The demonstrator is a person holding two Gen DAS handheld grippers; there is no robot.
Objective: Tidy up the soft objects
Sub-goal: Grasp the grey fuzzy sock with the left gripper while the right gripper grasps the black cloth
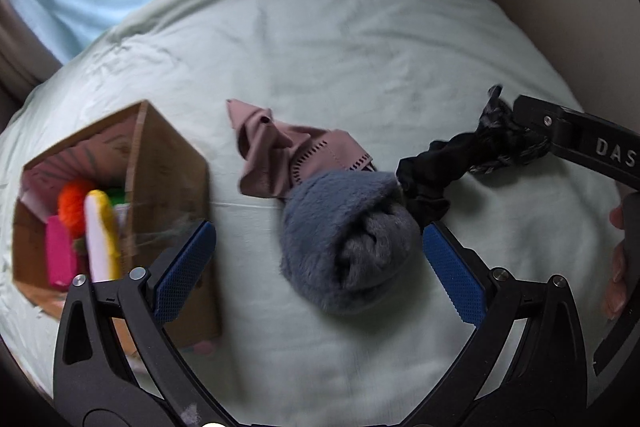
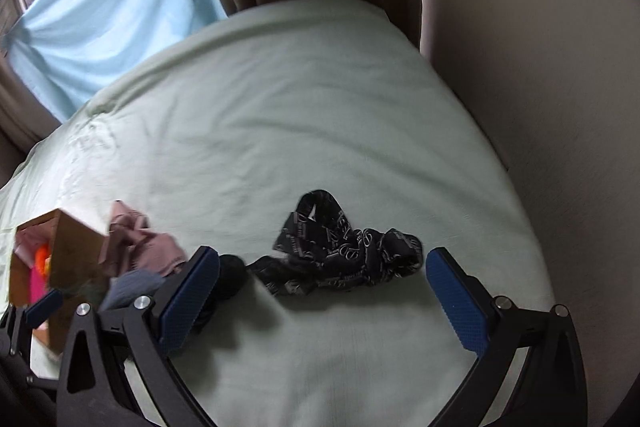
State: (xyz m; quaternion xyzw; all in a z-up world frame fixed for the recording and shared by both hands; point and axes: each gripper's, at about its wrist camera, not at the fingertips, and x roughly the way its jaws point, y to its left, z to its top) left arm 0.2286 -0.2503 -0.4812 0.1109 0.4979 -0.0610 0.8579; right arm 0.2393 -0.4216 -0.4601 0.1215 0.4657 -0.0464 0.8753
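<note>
Cardboard box [image 1: 168, 187] at the left of the left wrist view, standing open on the pale green bed [image 1: 340, 39] and already partly filled: an orange pompom [image 1: 72, 205], a white and yellow soft piece [image 1: 102, 235] and a pink item [image 1: 60, 255] inside. Judged from that, sorting well begun but not finished.

Still out on the sheet, 4 soft things. A fluffy grey-blue sock roll [image 1: 348, 243] in the lower middle of that view, lying between the blue pads of the left tool [image 1: 316, 267], jaws spread wide and gripping nothing, pads not touching the roll. Just above it, toward the centre of the frame, a crumpled pink cloth [image 1: 280, 151], partly under the roll's upper edge. To the right, a black scrunchie [image 1: 428, 183] touching the roll's right side. Beyond that, a black patterned band [image 2: 344, 251], best seen at the centre of the right wrist view, twisted on the sheet.

Right tool [image 2: 322, 291] hovering with its jaws wide apart too, empty, the patterned band lying ahead of the pads and roughly between them, not yet pinched. Left view slightly blurred, so contact with the band hard to confirm there.

Left to do, by this reading: close on the sock roll and the band, carry each to the box at the left, then the pink cloth and scrunchie.
</note>
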